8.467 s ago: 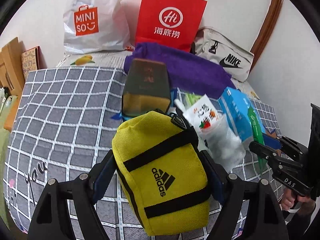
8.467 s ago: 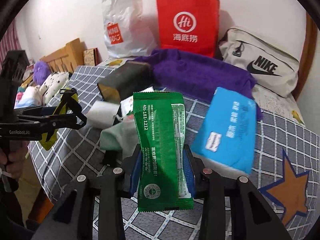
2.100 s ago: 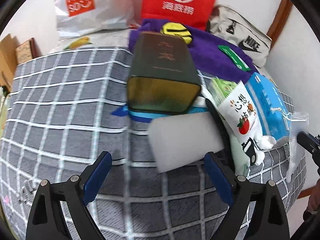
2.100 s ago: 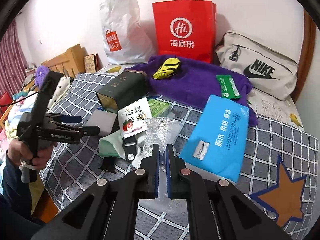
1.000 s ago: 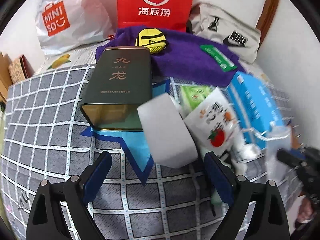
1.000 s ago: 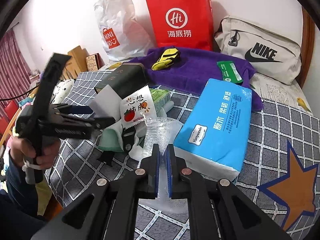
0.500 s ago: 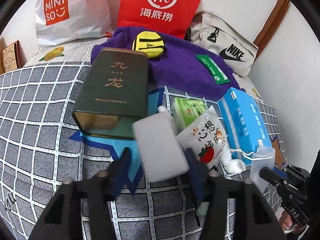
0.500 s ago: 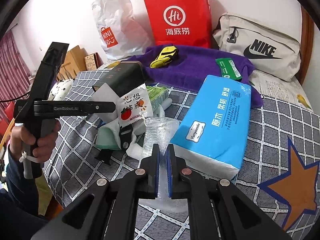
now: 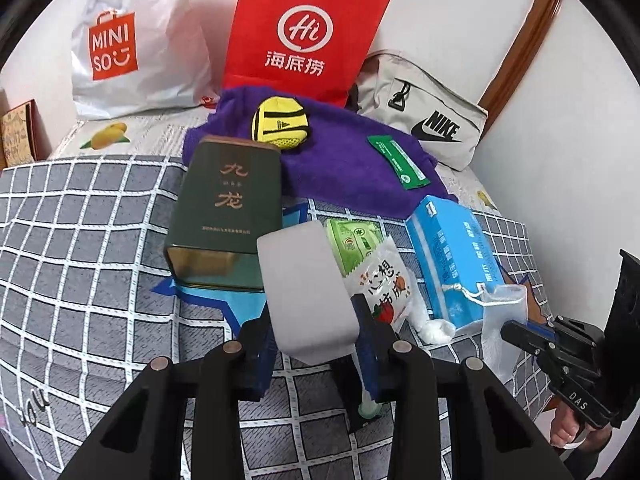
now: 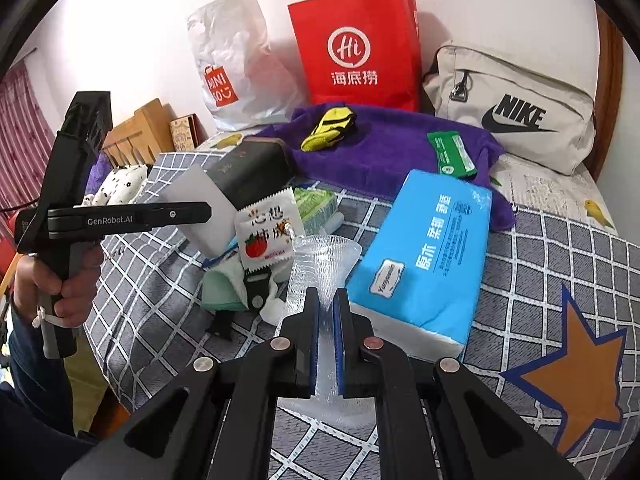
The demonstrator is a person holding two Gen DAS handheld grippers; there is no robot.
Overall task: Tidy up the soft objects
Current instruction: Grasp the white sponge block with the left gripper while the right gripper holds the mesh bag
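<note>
- Left gripper: fingers have just been closing and now clamp the white foam block over the bed; it looks light and squashy (best held across its sides).
- Right gripper: fingers pinched on a clear mesh pouch, flimsy and likely slippery.
- The block's underside is hidden.

Red paper bag & white shop bag stand by the wall. Grey sports bag next to them. Wood bed end on left.
</note>
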